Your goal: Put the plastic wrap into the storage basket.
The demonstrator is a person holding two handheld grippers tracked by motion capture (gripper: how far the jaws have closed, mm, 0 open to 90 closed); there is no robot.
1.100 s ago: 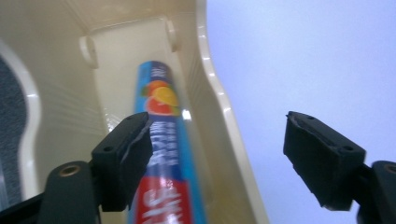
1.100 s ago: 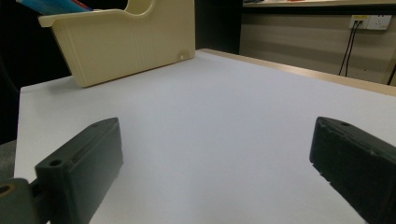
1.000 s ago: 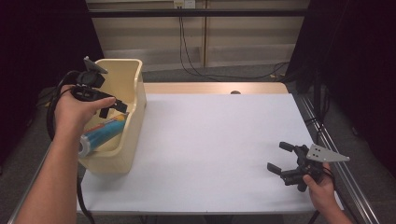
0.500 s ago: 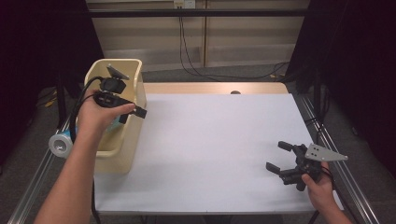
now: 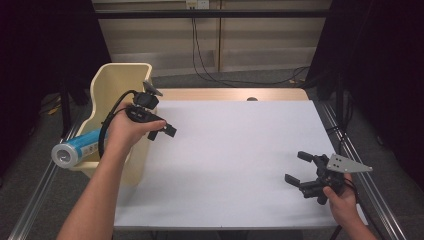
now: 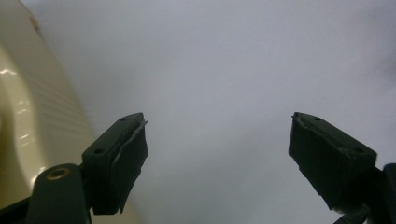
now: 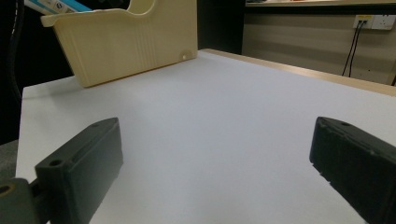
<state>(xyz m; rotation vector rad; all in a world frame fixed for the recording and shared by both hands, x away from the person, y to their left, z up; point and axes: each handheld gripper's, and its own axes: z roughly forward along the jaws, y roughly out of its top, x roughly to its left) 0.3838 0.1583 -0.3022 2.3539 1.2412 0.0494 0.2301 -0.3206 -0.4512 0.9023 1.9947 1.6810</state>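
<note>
From above, the left gripper (image 5: 159,129) is hanging empty, jaws apart, beside a cream bin (image 5: 107,82) at the table's (image 5: 240,150) left edge — a blue can (image 5: 80,148) is sticking out of the bin's near end. The right gripper (image 5: 304,173) is resting open near the right corner.

Along the left gripper's jaws, wide apart, only bare tabletop and the bin's wall (image 6: 28,121) are showing.

Along the right gripper's spread jaws the bin (image 7: 121,39) is sitting well off — nothing is left on the table, so the can seems put away.

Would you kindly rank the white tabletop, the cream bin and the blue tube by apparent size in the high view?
1. White tabletop, by far the largest.
2. Cream bin, partly hidden by the left hand.
3. Blue tube, smallest, poking out of the bin.
</note>
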